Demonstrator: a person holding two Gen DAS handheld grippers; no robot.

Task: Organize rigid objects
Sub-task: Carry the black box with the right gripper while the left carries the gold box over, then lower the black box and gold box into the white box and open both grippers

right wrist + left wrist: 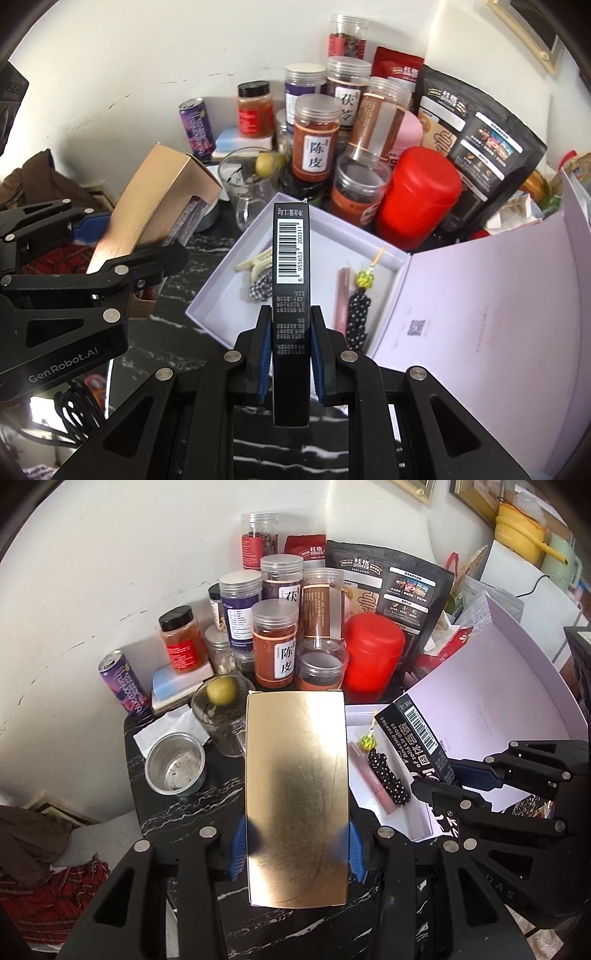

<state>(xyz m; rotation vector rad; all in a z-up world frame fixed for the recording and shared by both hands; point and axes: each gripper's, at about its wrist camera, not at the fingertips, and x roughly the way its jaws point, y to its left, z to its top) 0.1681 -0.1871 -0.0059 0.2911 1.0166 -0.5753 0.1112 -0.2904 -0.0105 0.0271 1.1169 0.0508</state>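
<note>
Grippers both tilt steeply down over the dark marble table [177, 812]. The left gripper [297, 845] pinches a gold box [297, 794] by its long sides, blue pads pressed to either edge, holding it lengthwise above the table's near edge, just left of the open white box [221, 295]. The right gripper [290, 354] clamps a slim black carton [290, 295] with a barcode, jaws nearly together on its narrow faces, held out over the white box's tray, where a beaded charm [358, 314] and a pink tube [341, 295] lie. Jars [275, 642], a red canister [373, 650] and a glass mug [221, 716] crowd the table's far edge by the wall.
</note>
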